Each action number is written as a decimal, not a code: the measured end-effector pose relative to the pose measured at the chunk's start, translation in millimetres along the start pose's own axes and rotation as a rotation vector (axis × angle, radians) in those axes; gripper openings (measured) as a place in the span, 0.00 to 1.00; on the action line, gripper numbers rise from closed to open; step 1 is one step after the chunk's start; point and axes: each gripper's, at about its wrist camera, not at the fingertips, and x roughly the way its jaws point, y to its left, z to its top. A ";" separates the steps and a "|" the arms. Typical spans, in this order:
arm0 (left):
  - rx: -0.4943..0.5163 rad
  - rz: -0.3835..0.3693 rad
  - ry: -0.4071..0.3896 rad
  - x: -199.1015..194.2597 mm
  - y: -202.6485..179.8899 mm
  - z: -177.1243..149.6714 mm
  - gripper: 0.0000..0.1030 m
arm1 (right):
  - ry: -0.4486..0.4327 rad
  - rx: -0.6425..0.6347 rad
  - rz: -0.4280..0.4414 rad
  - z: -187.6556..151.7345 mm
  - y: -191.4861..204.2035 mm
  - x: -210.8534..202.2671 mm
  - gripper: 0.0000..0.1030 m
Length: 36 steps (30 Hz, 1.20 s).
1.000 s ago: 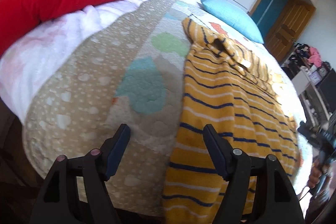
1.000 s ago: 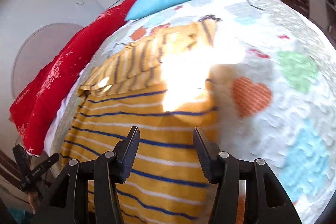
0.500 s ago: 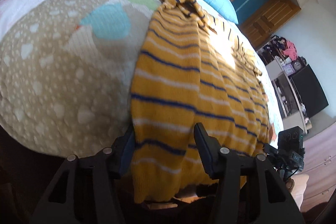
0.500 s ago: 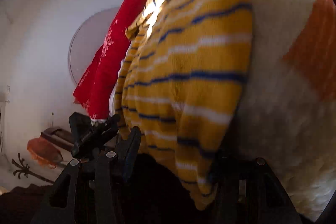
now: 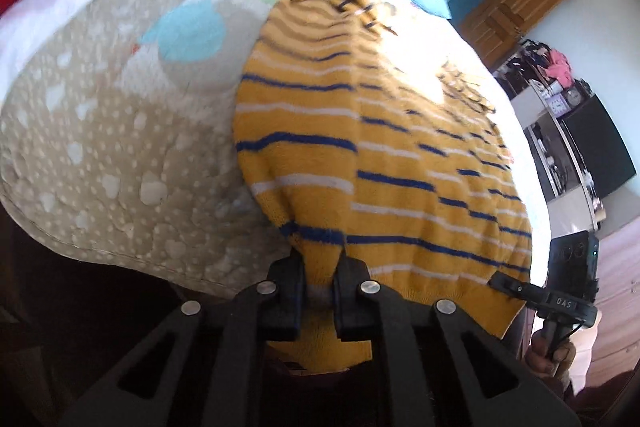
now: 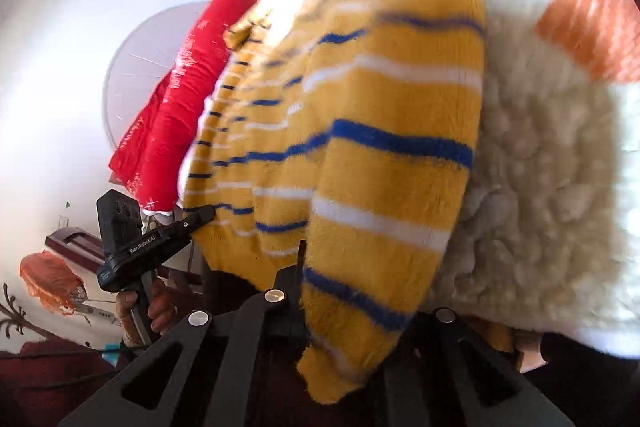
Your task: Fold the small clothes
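- The left tool (image 5: 320,287) is pinching the bottom edge of the yellow striped sweater (image 5: 360,147), near one corner.
- The right tool (image 6: 340,323) is pinching the same edge near the other corner.
- The sweater is lying spread out on the bed quilt (image 5: 100,147), its hem hanging over the bed's edge.
- No fold is showing yet, so I think all the folding is still waiting.
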 end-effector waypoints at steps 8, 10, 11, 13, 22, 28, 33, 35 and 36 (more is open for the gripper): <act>0.111 0.021 -0.009 -33.1 -30.0 -19.6 0.10 | 0.025 -0.081 -0.001 -24.6 33.5 -35.9 0.06; 0.107 0.041 0.002 -28.7 -26.8 -19.0 0.10 | 0.035 -0.066 0.003 -25.7 29.6 -34.9 0.06; 0.090 0.034 0.006 -27.5 -23.7 -14.7 0.10 | 0.035 -0.065 0.009 -25.7 27.7 -34.7 0.06; 0.070 0.024 -0.005 -29.2 -17.7 -4.1 0.10 | 0.029 -0.086 -0.004 -25.7 24.7 -43.6 0.06; 0.056 -0.016 -0.216 -21.7 -32.4 111.6 0.10 | -0.187 -0.211 0.002 75.6 48.9 -63.4 0.07; 0.114 0.048 -0.247 27.7 -57.8 197.2 0.10 | -0.290 -0.122 -0.030 170.1 37.4 -46.0 0.07; 0.062 0.036 -0.179 64.5 -46.8 223.6 0.11 | -0.288 -0.074 -0.038 200.1 18.8 -34.6 0.08; 0.023 0.025 -0.155 79.5 -38.4 237.6 0.11 | -0.286 -0.060 -0.023 213.5 15.4 -30.6 0.09; 0.001 0.015 -0.149 86.0 -34.4 243.8 0.12 | -0.283 -0.050 -0.014 223.4 16.1 -27.6 0.09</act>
